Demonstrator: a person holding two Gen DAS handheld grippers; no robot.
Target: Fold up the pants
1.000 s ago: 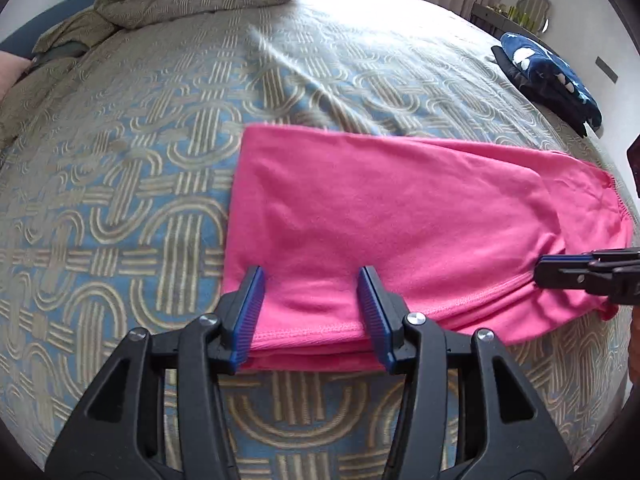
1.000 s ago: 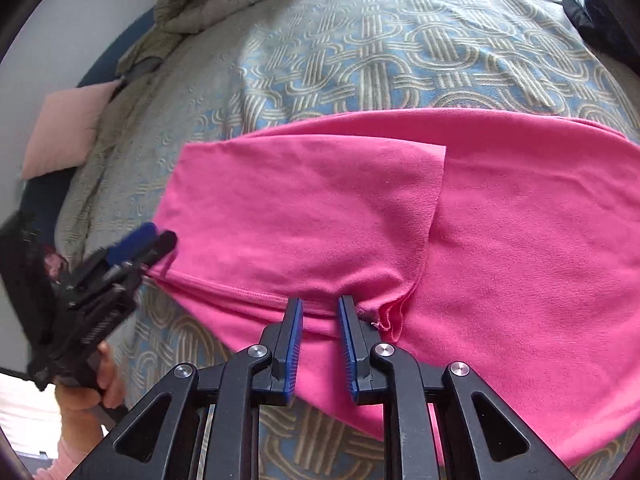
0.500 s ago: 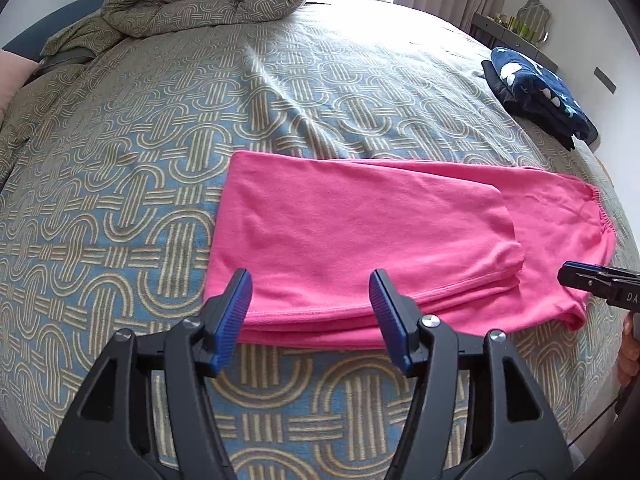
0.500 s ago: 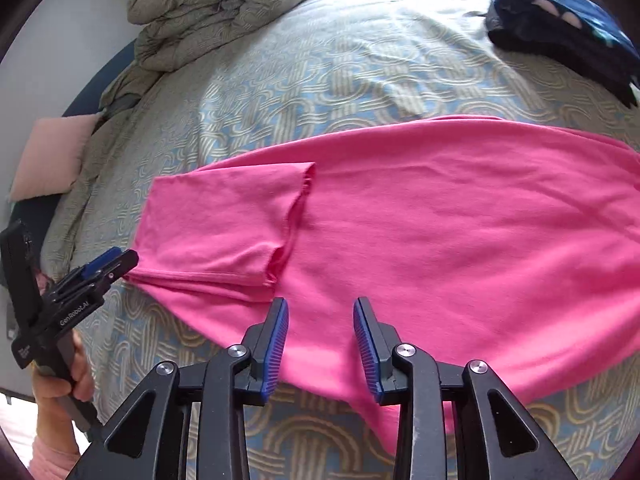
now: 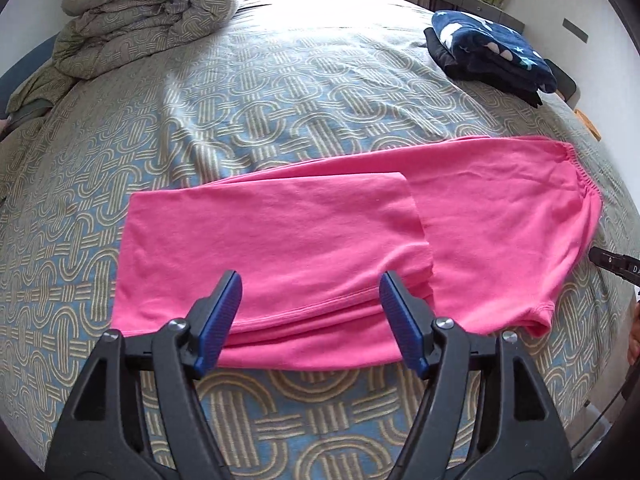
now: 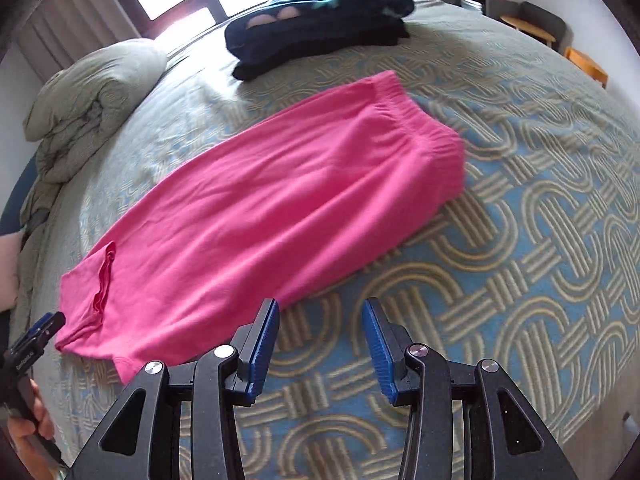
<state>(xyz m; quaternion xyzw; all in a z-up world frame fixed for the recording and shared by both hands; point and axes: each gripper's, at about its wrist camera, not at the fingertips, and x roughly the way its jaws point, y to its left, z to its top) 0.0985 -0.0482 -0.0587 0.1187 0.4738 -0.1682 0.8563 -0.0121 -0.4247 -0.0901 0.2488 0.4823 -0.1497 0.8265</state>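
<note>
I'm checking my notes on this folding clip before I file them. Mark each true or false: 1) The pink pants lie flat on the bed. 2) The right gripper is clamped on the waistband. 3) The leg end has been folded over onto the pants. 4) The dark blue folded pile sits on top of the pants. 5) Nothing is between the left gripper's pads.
1) True: the pink pants lie flat on the patterned bed cover.
2) False: the right gripper holds nothing; its jaws are opening over bare cover, short of the waistband.
3) True: the leg end lies folded over onto the pants.
4) False: the dark blue pile sits apart, farther up the bed.
5) True: the left gripper is opening, its pads clear of the cloth.
</note>
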